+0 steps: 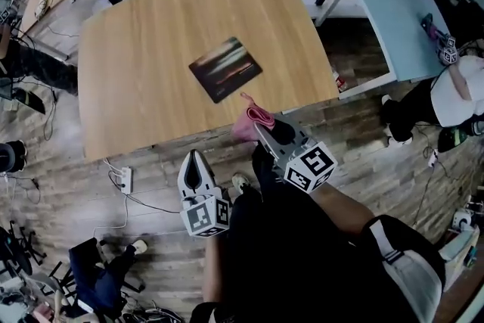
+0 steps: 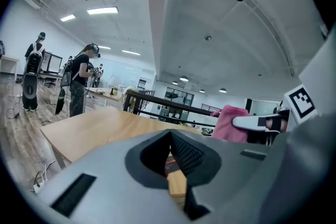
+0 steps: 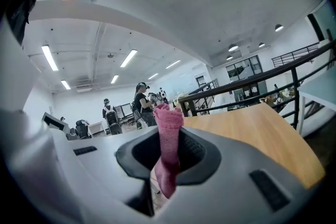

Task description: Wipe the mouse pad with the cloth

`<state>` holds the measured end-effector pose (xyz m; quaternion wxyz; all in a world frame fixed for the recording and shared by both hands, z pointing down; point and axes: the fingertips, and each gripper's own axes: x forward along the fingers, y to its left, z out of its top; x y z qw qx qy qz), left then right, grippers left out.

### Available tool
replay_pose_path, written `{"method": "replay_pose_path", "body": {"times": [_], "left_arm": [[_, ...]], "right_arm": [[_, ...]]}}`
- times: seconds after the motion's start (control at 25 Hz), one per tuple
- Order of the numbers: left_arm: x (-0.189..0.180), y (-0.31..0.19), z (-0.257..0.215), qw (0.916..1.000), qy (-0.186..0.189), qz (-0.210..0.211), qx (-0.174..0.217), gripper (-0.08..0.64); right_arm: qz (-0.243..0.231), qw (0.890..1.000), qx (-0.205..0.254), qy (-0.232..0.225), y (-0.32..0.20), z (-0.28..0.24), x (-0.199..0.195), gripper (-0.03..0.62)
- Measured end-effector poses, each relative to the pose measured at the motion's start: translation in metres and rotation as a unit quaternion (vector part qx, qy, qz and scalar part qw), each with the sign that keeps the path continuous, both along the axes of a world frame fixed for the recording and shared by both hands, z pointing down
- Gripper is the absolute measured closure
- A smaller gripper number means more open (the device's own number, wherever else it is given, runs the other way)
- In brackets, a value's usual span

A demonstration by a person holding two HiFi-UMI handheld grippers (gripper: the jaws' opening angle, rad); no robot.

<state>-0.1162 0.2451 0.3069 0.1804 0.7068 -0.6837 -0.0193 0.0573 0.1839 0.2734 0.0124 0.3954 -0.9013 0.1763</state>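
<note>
An open-plan lab or recording workspace — strip lights (image 2: 102, 10) overhead, other people (image 2: 80, 81) wearing head gear — a power strip (image 1: 125, 179) and loose cables (image 1: 147, 203) on the wood floor (image 1: 60, 193).

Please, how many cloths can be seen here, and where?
1. The pink cloth is clamped in the right gripper, at the near edge of the table, short of the mouse pad. No other shows; one could be hidden outside the views.

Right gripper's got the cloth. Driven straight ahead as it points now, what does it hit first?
Likely the mouse pad, cloth leading: in the head view the right gripper aims over the table edge straight at it. Height above the tabletop is unclear.
</note>
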Motion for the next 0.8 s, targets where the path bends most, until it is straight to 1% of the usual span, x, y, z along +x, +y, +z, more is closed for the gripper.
{"method": "replay_pose_path", "body": {"times": [0.12,0.24,0.36,0.48,0.64,0.8], "left_arm": [[0.000,-0.030,0.016,0.9997,-0.001,-0.013,-0.023,0.537],[0.003,-0.059,0.034,0.9985,0.009,-0.028,-0.046,0.537],[0.001,-0.088,0.051,0.9966,0.009,-0.046,-0.067,0.537],[0.004,-0.108,0.068,0.9940,0.008,-0.058,-0.092,0.537],[0.015,-0.126,0.095,0.9898,0.008,-0.062,-0.129,0.537],[0.019,-0.143,0.130,0.9834,0.027,-0.061,-0.169,0.537]], "right_arm": [[-0.023,1.000,-0.012,-0.001,-0.034,0.010,-0.008,0.523],[-0.051,0.999,-0.016,0.008,-0.067,0.014,-0.014,0.523],[-0.079,0.997,-0.021,0.013,-0.097,0.018,-0.022,0.523],[-0.108,0.993,-0.035,0.018,-0.120,0.026,-0.024,0.523],[-0.144,0.988,-0.053,0.027,-0.147,0.044,-0.024,0.523],[-0.172,0.982,-0.066,0.040,-0.174,0.067,-0.036,0.523]]}}
